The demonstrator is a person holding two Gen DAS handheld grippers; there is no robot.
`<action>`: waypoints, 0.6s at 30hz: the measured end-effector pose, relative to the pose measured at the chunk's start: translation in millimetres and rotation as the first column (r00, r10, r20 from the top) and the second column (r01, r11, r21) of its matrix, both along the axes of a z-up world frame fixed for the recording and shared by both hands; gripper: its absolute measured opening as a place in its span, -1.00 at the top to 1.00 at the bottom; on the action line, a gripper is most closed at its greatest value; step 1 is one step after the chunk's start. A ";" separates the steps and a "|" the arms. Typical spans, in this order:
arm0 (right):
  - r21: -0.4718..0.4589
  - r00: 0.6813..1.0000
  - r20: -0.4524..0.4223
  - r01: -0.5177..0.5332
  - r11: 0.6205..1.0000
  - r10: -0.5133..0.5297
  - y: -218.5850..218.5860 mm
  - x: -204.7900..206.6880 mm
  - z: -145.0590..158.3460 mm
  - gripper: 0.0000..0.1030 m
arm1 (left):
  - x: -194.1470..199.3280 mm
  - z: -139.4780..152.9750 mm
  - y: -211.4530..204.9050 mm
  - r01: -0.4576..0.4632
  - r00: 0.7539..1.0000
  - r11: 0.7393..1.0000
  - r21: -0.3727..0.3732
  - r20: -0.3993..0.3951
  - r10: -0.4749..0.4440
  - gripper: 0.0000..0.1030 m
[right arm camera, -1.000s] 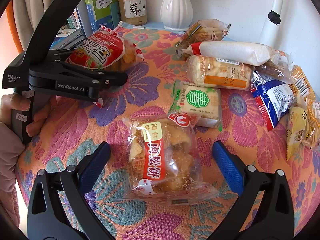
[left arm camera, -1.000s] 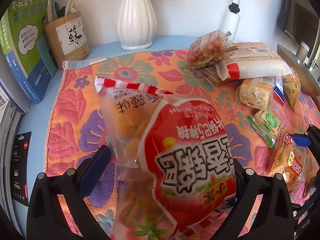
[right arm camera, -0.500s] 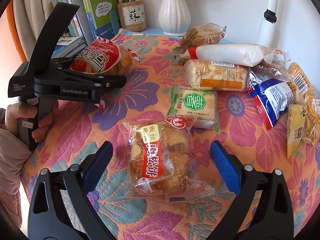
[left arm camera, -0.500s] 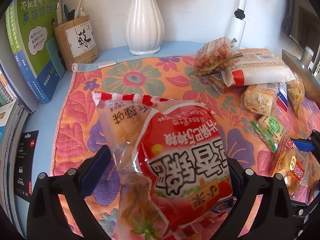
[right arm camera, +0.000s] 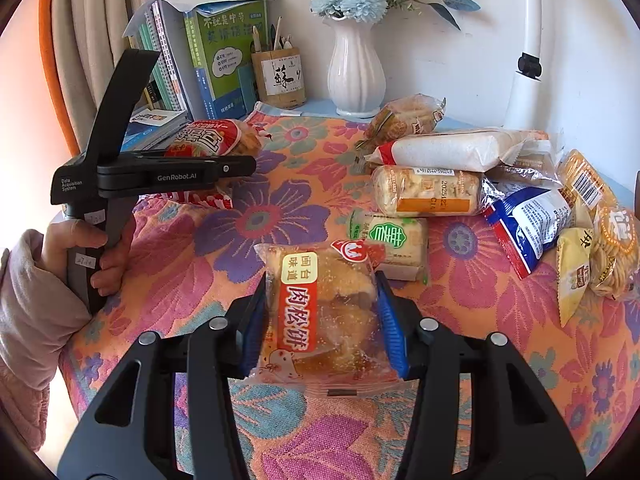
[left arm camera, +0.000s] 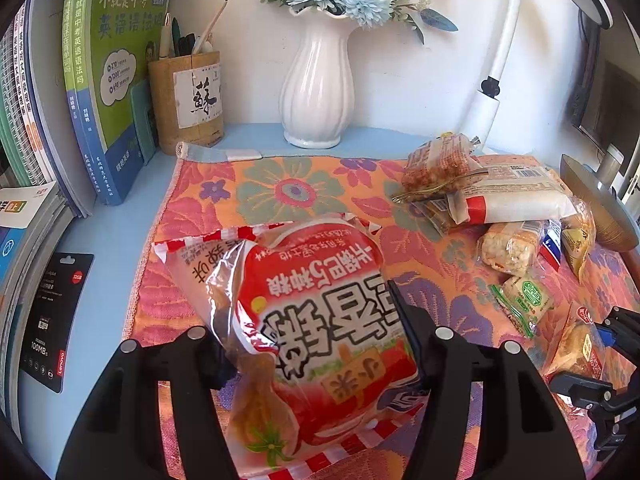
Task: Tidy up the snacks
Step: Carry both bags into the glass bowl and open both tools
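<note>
My left gripper (left arm camera: 312, 344) is shut on a large red snack bag (left arm camera: 320, 312) and holds it above the flowered cloth (left arm camera: 280, 188); it also shows in the right wrist view (right arm camera: 208, 140). My right gripper (right arm camera: 322, 320) is shut on a clear pork floss cake packet (right arm camera: 320, 312) with a red label, near the cloth's front. A pile of snacks lies at the right: a green-label packet (right arm camera: 394, 236), a rice cracker pack (right arm camera: 426, 192), a long white pack (right arm camera: 448, 150), a blue and white bag (right arm camera: 532, 220).
A white vase (left arm camera: 318, 88), a pen holder (left arm camera: 188, 100) and upright books (left arm camera: 116, 80) stand at the back left. A white lamp arm (left arm camera: 500, 60) rises at the back right. A black card package (left arm camera: 52, 320) lies left of the cloth.
Both grippers have closed: the left on the red bag, the right on the cake packet. Both views have pulled back and up, and the left gripper has lifted its bag.
</note>
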State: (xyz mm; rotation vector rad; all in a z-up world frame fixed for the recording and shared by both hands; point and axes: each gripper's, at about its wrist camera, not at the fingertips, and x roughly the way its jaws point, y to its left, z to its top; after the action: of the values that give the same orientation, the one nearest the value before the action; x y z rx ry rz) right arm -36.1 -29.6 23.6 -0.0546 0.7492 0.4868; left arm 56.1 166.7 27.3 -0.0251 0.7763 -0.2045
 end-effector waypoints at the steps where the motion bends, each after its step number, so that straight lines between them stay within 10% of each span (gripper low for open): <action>1: 0.010 1.000 0.002 0.000 1.000 0.000 -1.3 0.1 0.5 0.02 | -0.8 -0.1 -0.8 0.000 1.000 1.000 0.004 0.001 0.000 -0.18; 13: 0.201 0.997 0.046 0.046 0.979 -0.057 -36.1 -8.6 8.5 0.02 | -9.2 8.2 8.2 -0.068 0.995 0.998 0.000 0.072 0.068 -0.19; 18: 0.290 0.994 0.065 0.065 0.955 -0.088 -52.6 -13.2 11.2 0.02 | -27.1 22.6 6.9 -0.196 0.959 0.978 0.068 0.221 0.177 -0.19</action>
State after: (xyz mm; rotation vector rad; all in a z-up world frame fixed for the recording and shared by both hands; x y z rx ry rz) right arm -49.3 -82.2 34.9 0.2260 0.5959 0.5128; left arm 29.0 173.6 49.9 0.0085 0.5635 0.0084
